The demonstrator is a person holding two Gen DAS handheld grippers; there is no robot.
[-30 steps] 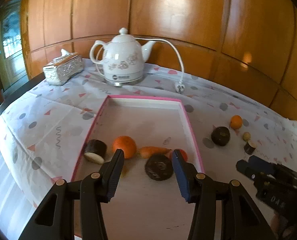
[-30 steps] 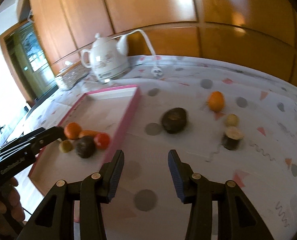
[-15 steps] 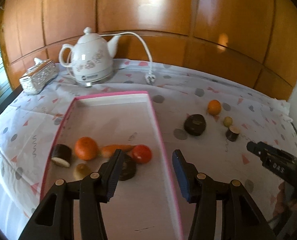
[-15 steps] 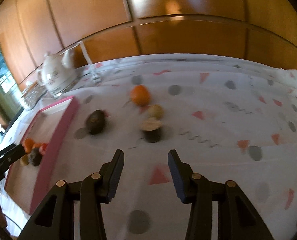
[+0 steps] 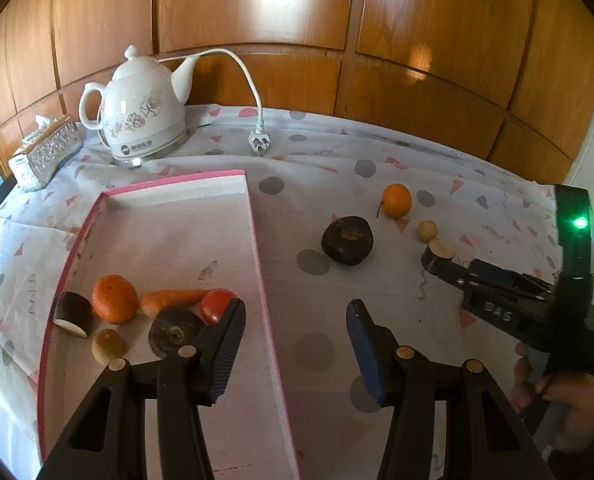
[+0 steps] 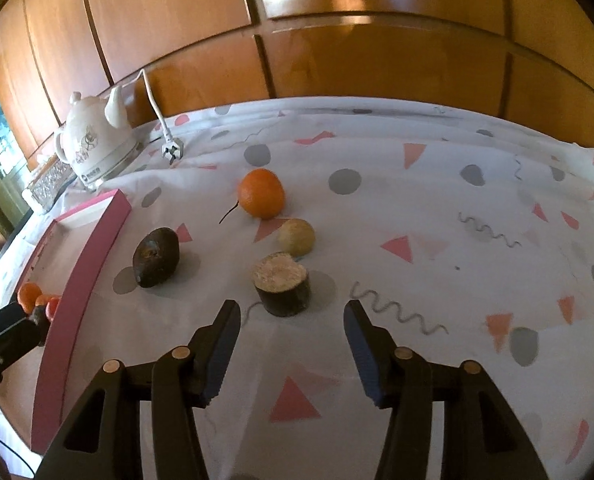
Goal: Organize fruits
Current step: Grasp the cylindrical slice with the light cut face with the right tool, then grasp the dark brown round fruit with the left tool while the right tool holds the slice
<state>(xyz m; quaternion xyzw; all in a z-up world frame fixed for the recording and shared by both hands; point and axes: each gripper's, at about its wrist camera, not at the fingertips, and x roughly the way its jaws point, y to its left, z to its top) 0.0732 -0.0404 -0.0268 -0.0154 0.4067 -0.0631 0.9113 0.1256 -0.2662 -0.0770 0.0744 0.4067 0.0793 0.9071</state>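
A pink-rimmed tray holds an orange, a carrot, a red fruit, a dark round fruit, a cut dark piece and a small brownish fruit. On the cloth lie an orange, a dark round fruit, a small yellow fruit and a cut dark stub. My left gripper is open above the tray's right rim, holding nothing. My right gripper is just short of the stub, its jaws opening, nothing between them.
A white kettle with a loose cord and plug stands at the back left, beside a silver tissue box. Wooden panelling closes the back. A person's hand grips the right tool at the lower right of the left wrist view.
Both views have swung right. The left gripper left the tray's fruits for its right rim. The right gripper came up close to the cut stub and its jaws widened.
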